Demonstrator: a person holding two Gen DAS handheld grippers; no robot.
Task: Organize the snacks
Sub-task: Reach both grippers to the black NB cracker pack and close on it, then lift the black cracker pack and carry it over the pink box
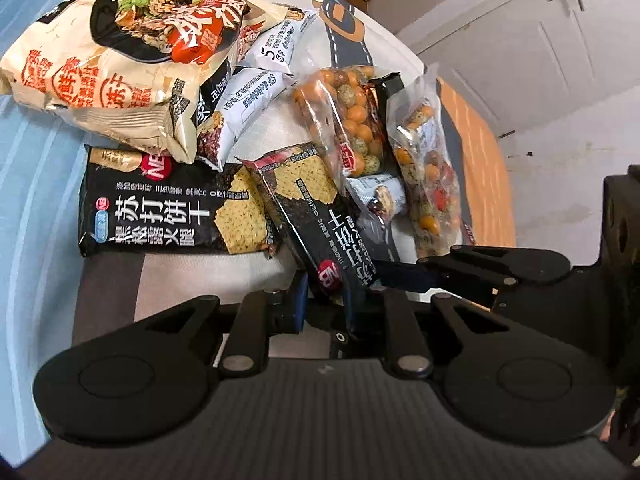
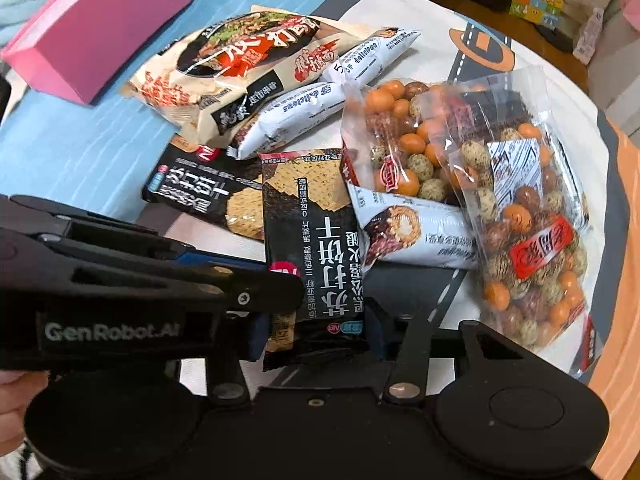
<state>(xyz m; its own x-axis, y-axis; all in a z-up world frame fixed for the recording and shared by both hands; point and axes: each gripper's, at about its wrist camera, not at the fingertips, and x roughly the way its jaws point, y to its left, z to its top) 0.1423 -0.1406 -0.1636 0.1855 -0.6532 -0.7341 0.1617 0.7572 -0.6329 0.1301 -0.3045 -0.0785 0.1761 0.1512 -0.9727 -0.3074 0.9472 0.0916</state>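
Gripping the near end of a black soda-cracker packet (image 1: 312, 216), left hand-held gripper (image 1: 326, 300) clamped tight on the crimped seal at lower centre of the left wrist view. Same packet (image 2: 308, 240) at centre of the right wrist view, bottom edge sitting between the right hand-held gripper (image 2: 320, 336) fingers, part closed around it; cannot tell whether the pads actually press. Left tool also crossing in from the left edge there. Packet resting tilted on the desk (image 2: 80, 152), overlapping a second black cracker packet (image 1: 168, 208) to its left, small white bar wrapper (image 2: 416, 236) touching its right side, nut bags (image 2: 532, 216) further right. Likely light, glossy film so slippery, crackers inside brittle. Best held by the flat end seal, not squeezed across the middle. Noodle bag (image 1: 120, 64) at upper left, untouched.
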